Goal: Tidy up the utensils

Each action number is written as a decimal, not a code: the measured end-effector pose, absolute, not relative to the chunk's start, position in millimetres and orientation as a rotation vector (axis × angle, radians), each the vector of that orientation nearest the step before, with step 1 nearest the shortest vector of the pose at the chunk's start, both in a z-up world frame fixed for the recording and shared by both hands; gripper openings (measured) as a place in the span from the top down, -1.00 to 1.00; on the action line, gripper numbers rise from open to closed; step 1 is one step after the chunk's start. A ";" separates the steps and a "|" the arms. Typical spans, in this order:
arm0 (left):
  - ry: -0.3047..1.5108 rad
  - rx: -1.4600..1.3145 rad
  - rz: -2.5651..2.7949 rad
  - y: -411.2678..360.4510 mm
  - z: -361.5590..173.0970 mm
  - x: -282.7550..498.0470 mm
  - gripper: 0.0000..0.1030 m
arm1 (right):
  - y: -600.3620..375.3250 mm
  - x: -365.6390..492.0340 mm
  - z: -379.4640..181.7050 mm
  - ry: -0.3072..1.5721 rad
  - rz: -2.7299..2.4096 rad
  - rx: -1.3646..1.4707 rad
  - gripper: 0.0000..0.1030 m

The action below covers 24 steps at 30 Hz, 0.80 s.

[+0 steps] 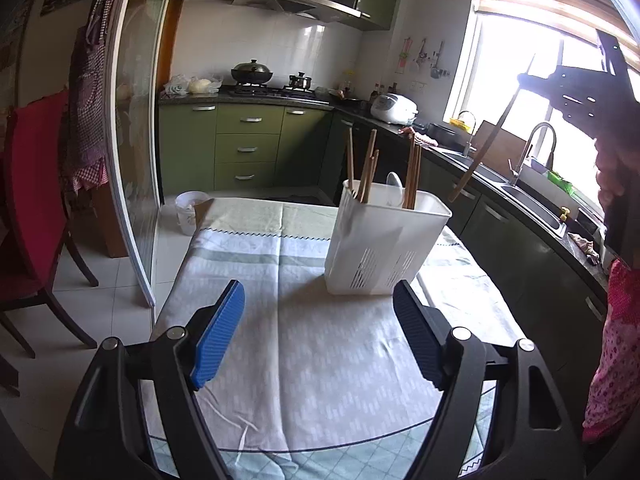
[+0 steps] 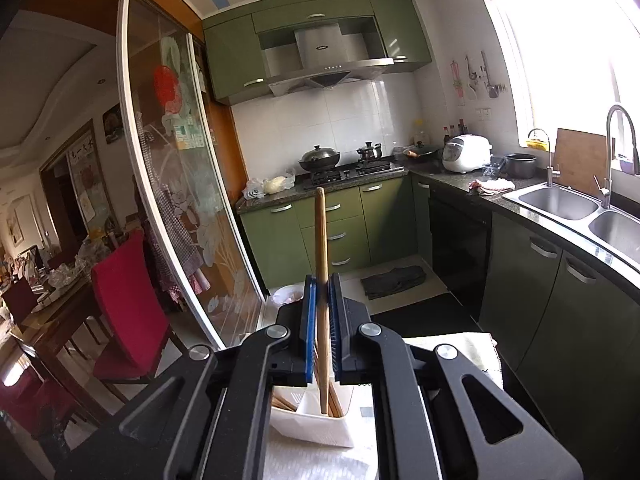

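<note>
A cloth-covered worktop (image 1: 304, 352) stands in a kitchen with green cabinets. On it sits a white slotted utensil holder (image 1: 384, 248), upright, with several wooden chopsticks (image 1: 366, 176) and a white spoon (image 1: 394, 190) standing in its compartments. The left tool (image 1: 318, 338) hovers above the cloth just in front of the holder, its blue-padded jaws wide apart with nothing between them. The right tool (image 2: 320, 300) is raised above the holder, its jaws clamped together on a single wooden chopstick (image 2: 320, 236) that points upward, its lower end hanging over the holder's right compartment.
</note>
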<state>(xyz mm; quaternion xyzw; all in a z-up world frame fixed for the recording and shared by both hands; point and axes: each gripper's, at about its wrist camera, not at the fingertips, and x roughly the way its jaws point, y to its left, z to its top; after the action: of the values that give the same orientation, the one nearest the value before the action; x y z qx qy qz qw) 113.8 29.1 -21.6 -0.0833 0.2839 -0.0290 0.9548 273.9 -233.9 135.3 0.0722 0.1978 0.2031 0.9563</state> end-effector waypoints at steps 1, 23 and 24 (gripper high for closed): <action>0.578 -0.162 -0.053 30.5 -23.4 110.7 -0.41 | -228.5 283.1 128.0 0.416 0.407 0.140 0.86; 0.531 -0.112 -0.014 14.8 -16.3 104.9 -0.59 | -212.2 290.0 17.5 0.514 0.362 0.052 0.07; 0.529 -0.106 -0.015 13.5 -15.5 105.7 -0.61 | -217.8 278.6 14.7 0.492 0.355 0.052 -0.07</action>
<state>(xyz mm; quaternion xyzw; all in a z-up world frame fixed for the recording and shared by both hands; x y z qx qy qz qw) 105.7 13.5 -15.5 -0.0525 0.2611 -0.0073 0.9638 278.6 -217.8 14.7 0.0256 0.2424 0.1748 0.9540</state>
